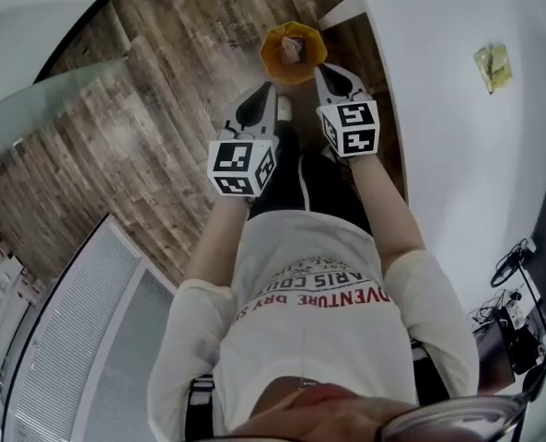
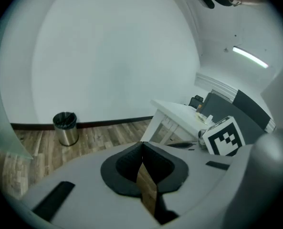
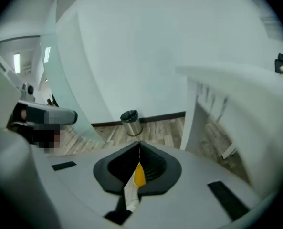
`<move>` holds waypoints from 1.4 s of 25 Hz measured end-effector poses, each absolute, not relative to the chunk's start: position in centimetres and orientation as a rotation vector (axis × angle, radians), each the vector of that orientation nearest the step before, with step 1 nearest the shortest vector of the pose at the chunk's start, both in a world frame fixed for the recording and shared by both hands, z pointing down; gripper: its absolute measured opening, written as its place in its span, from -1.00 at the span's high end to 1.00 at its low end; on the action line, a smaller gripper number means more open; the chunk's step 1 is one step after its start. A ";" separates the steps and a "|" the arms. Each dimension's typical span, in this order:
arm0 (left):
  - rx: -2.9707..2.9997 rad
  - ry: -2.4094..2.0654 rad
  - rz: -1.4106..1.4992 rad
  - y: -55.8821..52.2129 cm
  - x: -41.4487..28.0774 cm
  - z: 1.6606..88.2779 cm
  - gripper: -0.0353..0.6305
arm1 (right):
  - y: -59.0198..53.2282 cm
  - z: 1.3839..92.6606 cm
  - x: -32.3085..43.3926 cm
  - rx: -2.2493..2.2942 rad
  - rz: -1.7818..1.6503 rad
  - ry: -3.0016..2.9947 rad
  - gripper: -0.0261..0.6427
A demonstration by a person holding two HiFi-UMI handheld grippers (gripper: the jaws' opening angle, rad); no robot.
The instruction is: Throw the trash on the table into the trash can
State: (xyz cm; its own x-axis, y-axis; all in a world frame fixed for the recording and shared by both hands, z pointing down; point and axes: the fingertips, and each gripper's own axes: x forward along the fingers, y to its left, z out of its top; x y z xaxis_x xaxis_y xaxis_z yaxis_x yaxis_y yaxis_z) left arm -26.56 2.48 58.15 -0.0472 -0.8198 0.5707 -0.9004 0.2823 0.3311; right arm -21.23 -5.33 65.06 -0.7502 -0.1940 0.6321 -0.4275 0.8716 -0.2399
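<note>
In the head view an orange-yellow paper container (image 1: 293, 52), open at the top, hangs at the upper middle of the frame over the wood-plank floor (image 1: 162, 127), between the two grippers. The left gripper (image 1: 269, 87) meets its rim from the lower left and the right gripper (image 1: 317, 70) from the lower right. In the left gripper view the left gripper's (image 2: 142, 151) black pads (image 2: 127, 168) are pressed together on a thin brown paper edge. In the right gripper view the right gripper (image 3: 139, 151) pinches a yellow-and-white paper strip the same way. A round steel trash can with a black liner (image 2: 65, 128) stands on the floor by the white wall, well apart from both grippers. On the white table (image 1: 457, 155) at the right lies a yellowish crumpled wrapper (image 1: 492, 67).
</note>
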 end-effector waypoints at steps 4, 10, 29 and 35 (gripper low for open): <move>1.671 -1.852 0.141 0.6 -21.3 49.8 0.82 | -6.9 54.1 -15.9 0.572 0.508 -2.503 0.84; 2.014 -1.770 0.165 -6.9 -13.1 39.4 0.82 | -13.3 42.8 -3.5 0.935 0.444 -2.539 0.84; 2.835 -0.792 0.132 -10.8 28.3 27.3 0.82 | -5.6 32.5 43.9 2.195 0.435 -2.010 0.84; 2.924 -0.599 0.164 -7.5 34.9 26.0 0.82 | 0.2 31.7 50.2 2.401 0.392 -1.810 0.84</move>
State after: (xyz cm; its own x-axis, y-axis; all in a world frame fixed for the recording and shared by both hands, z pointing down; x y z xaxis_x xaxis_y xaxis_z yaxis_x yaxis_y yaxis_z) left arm 34.91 -7.52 25.99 0.9143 -0.3812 0.1371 -0.3979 -0.9087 0.1263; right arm 50.18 0.19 31.73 0.2560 -0.9284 0.2693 -0.9567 -0.2833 -0.0671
